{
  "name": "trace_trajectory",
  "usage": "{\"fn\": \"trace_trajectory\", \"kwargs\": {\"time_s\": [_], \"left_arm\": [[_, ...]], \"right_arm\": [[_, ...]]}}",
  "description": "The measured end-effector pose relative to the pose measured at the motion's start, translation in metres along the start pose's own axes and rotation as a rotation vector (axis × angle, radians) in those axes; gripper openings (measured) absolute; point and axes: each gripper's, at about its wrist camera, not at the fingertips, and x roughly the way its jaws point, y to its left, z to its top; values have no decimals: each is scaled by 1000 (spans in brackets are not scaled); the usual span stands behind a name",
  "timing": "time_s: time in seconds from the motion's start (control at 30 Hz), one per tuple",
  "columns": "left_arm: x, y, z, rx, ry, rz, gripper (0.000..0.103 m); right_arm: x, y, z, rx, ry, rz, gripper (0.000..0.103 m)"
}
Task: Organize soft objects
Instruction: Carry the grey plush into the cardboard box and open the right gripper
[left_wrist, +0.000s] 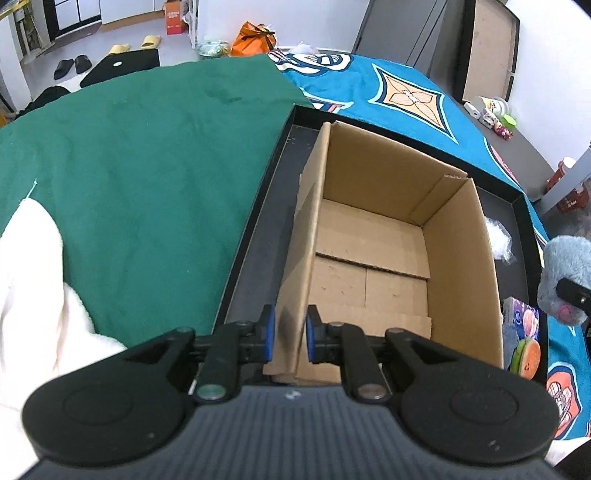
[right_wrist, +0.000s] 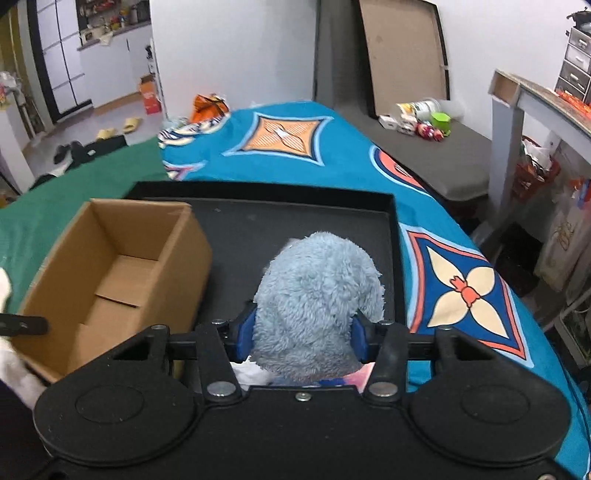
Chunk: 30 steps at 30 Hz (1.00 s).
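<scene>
An open empty cardboard box (left_wrist: 373, 258) stands in a black tray (left_wrist: 255, 236) on the bed; it also shows in the right wrist view (right_wrist: 122, 273). My left gripper (left_wrist: 290, 334) is shut on the box's near left wall. My right gripper (right_wrist: 303, 332) is shut on a grey-blue plush toy (right_wrist: 317, 299) and holds it above the tray (right_wrist: 295, 225), to the right of the box. The plush also shows at the right edge of the left wrist view (left_wrist: 565, 269). A white fluffy item (left_wrist: 33, 295) lies on the green blanket at the left.
A green blanket (left_wrist: 140, 166) and a blue patterned cover (right_wrist: 332, 147) cover the bed. A burger-shaped toy (left_wrist: 526, 356), a printed pack (left_wrist: 521, 317) and a clear plastic bag (left_wrist: 498, 236) lie in the tray right of the box. Clutter sits on a grey bench (right_wrist: 443, 147).
</scene>
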Motion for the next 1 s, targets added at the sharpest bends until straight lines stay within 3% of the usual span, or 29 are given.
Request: {"fn": "trace_trajectory", "kwargs": {"time_s": [0.13, 0.23, 0.4, 0.77, 1.0], "left_arm": [[2, 4, 0, -15, 21, -6, 14], [2, 4, -2, -16, 25, -11, 14], [4, 1, -2, 10, 33, -6, 13], [6, 2, -2, 16, 38, -23, 13], [5, 8, -2, -8, 39, -48, 13]], "right_arm": [[-16, 17, 2, -25, -17, 43, 49], [-24, 24, 5, 29, -1, 108, 49], [-37, 51, 10, -42, -36, 131, 49], [-37, 99, 13, -130, -39, 200, 50], [-25, 120, 8, -129, 12, 260, 51]]}}
